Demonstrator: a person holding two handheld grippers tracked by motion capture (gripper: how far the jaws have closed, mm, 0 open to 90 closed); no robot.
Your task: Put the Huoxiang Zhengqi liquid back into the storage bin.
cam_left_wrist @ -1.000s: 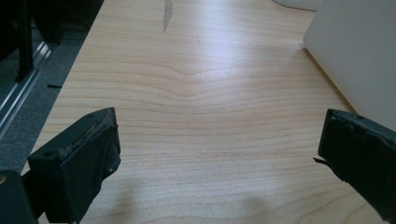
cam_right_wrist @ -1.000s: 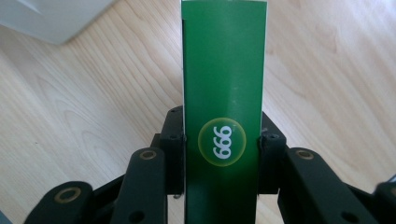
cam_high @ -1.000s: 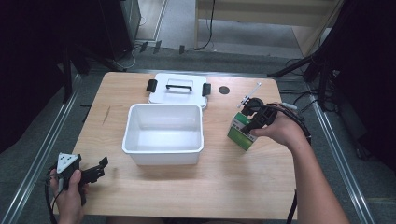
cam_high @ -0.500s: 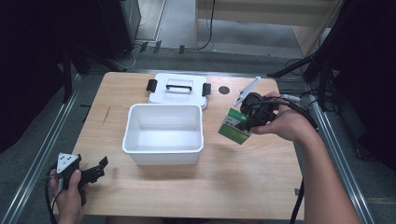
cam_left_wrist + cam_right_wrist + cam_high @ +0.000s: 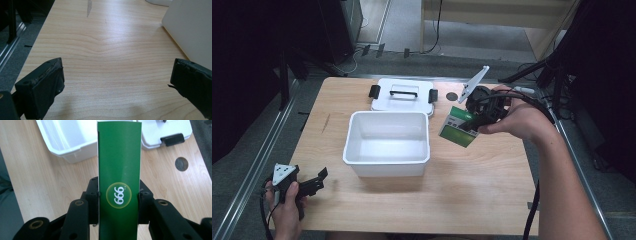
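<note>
Wood table [image 5: 472, 195]; right gripper [image 5: 479, 119] clamps green box [image 5: 119, 170] marked "666", raised beside white bin [image 5: 387, 137]; left gripper [image 5: 309, 185] open, low.

lid [image 5: 403, 95] behind bin [image 5: 387, 143], box [image 5: 457, 126] right of bin.

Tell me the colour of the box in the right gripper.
Green box, with a white-and-yellow round logo; clearest in the right gripper view.
</note>
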